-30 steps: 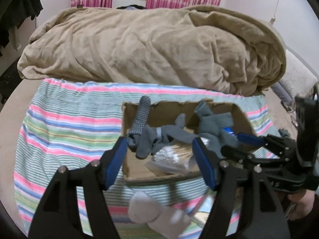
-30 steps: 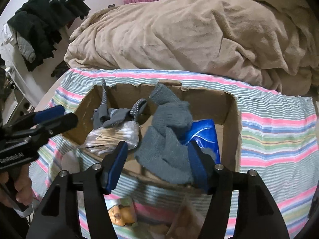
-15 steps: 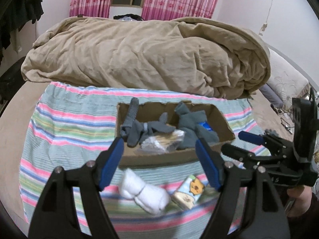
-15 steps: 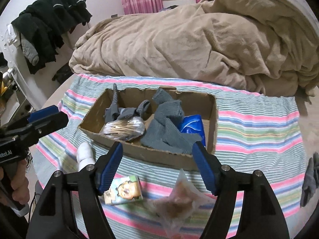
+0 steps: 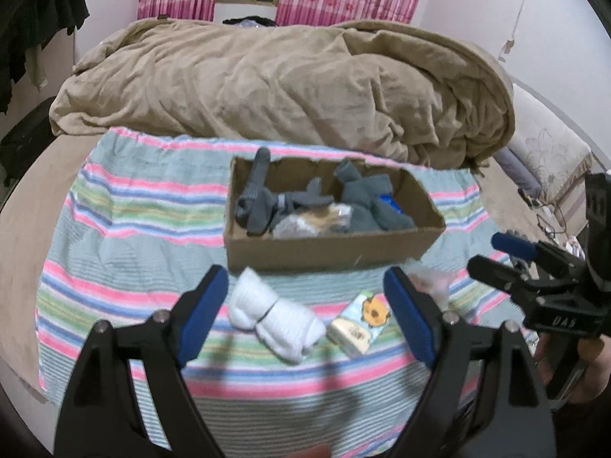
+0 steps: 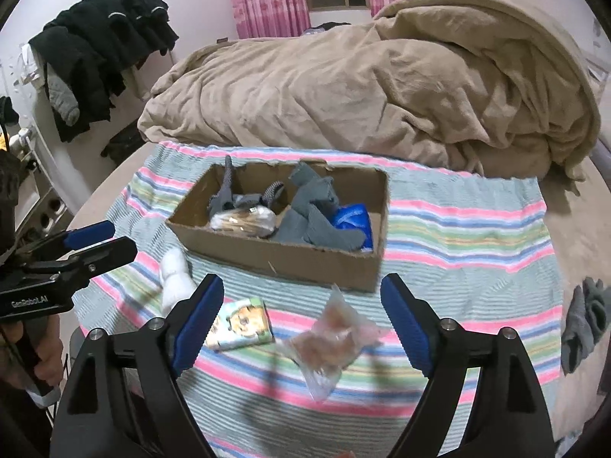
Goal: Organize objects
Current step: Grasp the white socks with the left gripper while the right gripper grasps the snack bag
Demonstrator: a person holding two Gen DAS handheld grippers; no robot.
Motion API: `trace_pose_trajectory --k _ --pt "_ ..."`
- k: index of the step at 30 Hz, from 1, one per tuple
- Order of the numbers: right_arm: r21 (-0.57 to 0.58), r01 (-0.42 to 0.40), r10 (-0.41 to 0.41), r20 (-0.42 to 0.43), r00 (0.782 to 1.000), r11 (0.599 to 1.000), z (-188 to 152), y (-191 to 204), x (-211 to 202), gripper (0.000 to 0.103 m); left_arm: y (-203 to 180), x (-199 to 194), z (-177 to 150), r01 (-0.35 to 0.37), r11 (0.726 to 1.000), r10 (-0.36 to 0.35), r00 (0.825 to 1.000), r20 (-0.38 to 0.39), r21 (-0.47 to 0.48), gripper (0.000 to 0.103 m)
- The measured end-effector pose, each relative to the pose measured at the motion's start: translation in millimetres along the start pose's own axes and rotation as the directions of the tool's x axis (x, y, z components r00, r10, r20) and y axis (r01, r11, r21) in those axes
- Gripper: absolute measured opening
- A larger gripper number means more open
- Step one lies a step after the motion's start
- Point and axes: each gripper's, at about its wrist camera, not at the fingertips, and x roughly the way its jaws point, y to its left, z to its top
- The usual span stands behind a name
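Note:
A cardboard box sits on a striped towel and holds grey socks, a bag of cotton swabs and a blue packet. In front of it lie rolled white socks, a small tissue pack and a clear snack bag. My left gripper is open and empty, above the white socks and tissue pack. My right gripper is open and empty, above the tissue pack and snack bag.
A bulky tan duvet fills the bed behind the box. A grey sock lies off the towel at the right. Dark clothes hang at the left wall. A pillow lies at the right.
Both grippers have pulled back and up from the box, both open and empty throughout. The white socks, tissue pack and snack bag in front of the box have come into view.

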Motion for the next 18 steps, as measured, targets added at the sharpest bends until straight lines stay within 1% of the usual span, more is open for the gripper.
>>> trace_pose_trajectory --k 6,11,15,18 --pt "0.014 0.012 -0.011 -0.032 0.999 1.0 -17.3 -8.6 4.4 0.087 5.1 13.3 -17.8 -0.005 1.0 0.005 0.999 -0.044 -0.013 0.085" --pt "0.032 0.015 -0.013 -0.073 0.997 0.999 -31.7 -15.3 17.5 0.087 8.8 27.5 -31.0 -0.026 1.0 0.026 0.997 -0.079 -0.004 0.085" --pt "0.053 0.018 -0.012 -0.099 0.995 0.998 -40.8 -21.8 26.9 0.087 13.5 37.6 -35.7 -0.033 0.999 0.032 0.995 -0.096 -0.013 0.085" --pt "0.069 0.015 -0.007 -0.114 0.993 0.998 -44.6 -25.6 33.5 0.087 15.8 45.3 -36.2 -0.022 0.999 0.019 0.994 -0.107 -0.023 0.085"
